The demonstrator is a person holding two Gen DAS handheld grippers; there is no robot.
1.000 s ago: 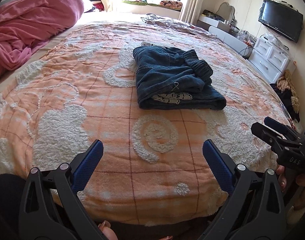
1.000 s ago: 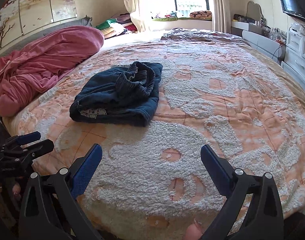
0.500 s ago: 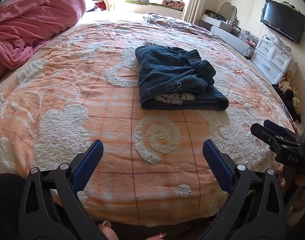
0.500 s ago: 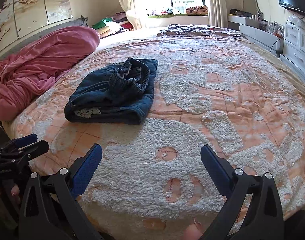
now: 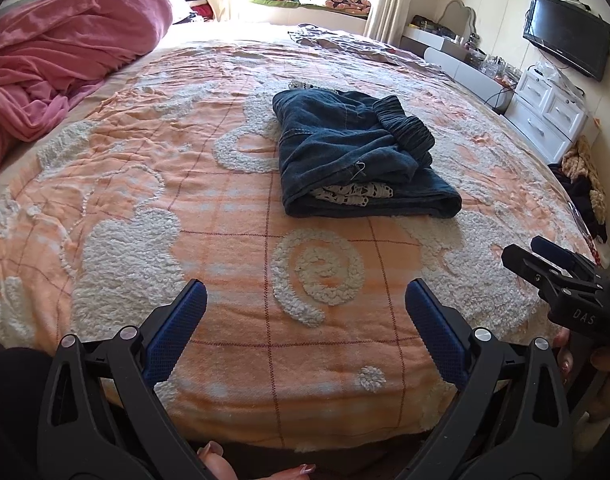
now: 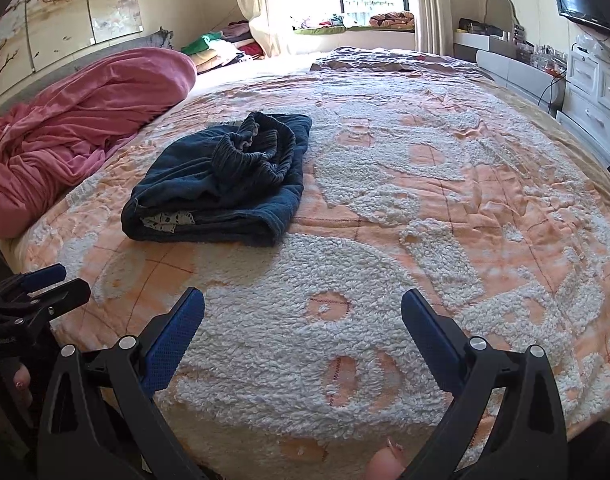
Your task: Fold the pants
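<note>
Resting as a folded bundle mid-bedspread [image 5: 105,184], the pants [image 5: 357,168] look done, waistband bunched on top. Left gripper [image 5: 305,312] & right gripper [image 6: 303,320] both spread wide, empty, held near the bed edge, well apart from pants, prob. clear of fabric.

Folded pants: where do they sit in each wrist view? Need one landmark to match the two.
Left wrist: the folded pants lie on the bedspread right of centre, upper half, beyond the open left gripper.
Right wrist: the pants lie left of centre, upper half, beyond the open right gripper.
Shared landmark: the pink blanket, heaped left of the pants in both.
</note>
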